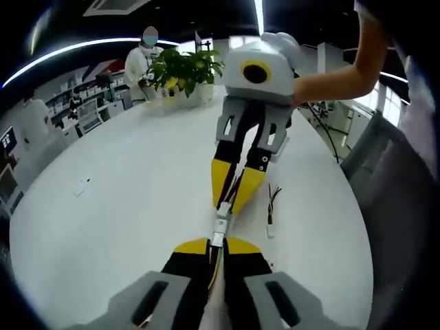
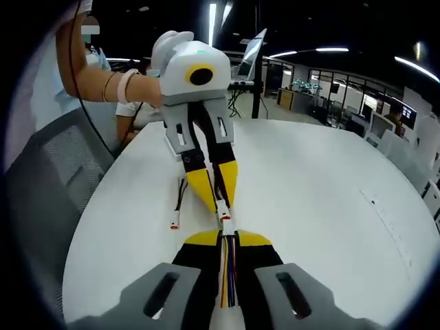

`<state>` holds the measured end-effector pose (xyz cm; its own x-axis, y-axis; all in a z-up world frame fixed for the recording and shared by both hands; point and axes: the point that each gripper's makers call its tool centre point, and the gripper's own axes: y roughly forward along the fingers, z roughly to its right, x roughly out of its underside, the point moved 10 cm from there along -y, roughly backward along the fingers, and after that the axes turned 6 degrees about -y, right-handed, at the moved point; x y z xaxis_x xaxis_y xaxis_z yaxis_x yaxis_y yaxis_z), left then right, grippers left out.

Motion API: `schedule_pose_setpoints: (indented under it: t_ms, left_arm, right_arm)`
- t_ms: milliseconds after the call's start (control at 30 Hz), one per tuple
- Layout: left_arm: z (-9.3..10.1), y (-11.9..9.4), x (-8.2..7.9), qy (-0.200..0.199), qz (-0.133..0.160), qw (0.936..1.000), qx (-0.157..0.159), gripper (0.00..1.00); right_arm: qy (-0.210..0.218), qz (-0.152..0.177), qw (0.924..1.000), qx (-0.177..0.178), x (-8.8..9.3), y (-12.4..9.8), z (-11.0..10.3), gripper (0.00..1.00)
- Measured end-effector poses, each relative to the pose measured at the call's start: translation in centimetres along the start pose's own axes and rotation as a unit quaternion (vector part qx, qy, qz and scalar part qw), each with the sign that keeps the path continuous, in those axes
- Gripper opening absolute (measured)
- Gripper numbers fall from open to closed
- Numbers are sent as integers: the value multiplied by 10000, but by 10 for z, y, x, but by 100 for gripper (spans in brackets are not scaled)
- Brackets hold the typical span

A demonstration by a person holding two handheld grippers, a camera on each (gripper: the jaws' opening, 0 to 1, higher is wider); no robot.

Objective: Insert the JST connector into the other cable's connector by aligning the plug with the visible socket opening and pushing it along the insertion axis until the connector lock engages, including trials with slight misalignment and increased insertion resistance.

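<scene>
**Connectors nose to nose over the white surface**

Left gripper (image 1: 218, 256) jaws pinch one JST connector (image 1: 218, 238). Right gripper (image 2: 227, 242) jaws pinch the other cable's connector (image 2: 225, 221), touching it tip to tip. A spare cable (image 1: 272, 206) lies on the surface (image 1: 124, 206) just beside the connectors.

The left gripper (image 1: 214, 249) and the right gripper (image 2: 228, 242) met tip to tip above the table, each with its 2 yellow-tipped jaws closed on a cable end. A bare forearm (image 1: 337, 79) reached in behind the right gripper, another behind the left.
</scene>
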<state>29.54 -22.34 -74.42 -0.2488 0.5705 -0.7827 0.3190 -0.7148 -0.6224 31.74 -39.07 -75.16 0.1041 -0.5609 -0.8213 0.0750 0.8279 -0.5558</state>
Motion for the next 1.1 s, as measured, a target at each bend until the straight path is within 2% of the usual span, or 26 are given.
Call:
schedule_pose_setpoints:
  t_ms: [100, 700, 1100]
  left_arm:
    - [0, -1, -3, -23, 68, 10000, 16, 0]
    - [1, 1, -4, 172, -90, 9998, 105, 0]
    - [4, -1, -6, 258, -82, 9995, 171, 0]
  right_arm:
    - [3, 14, 10000, -1, -1, 0, 0, 3]
    - [-98, -43, 9999, -95, -1, 1, -1, 3]
    - [-187, -136, 9996, -190, -1, 2, -5, 3]
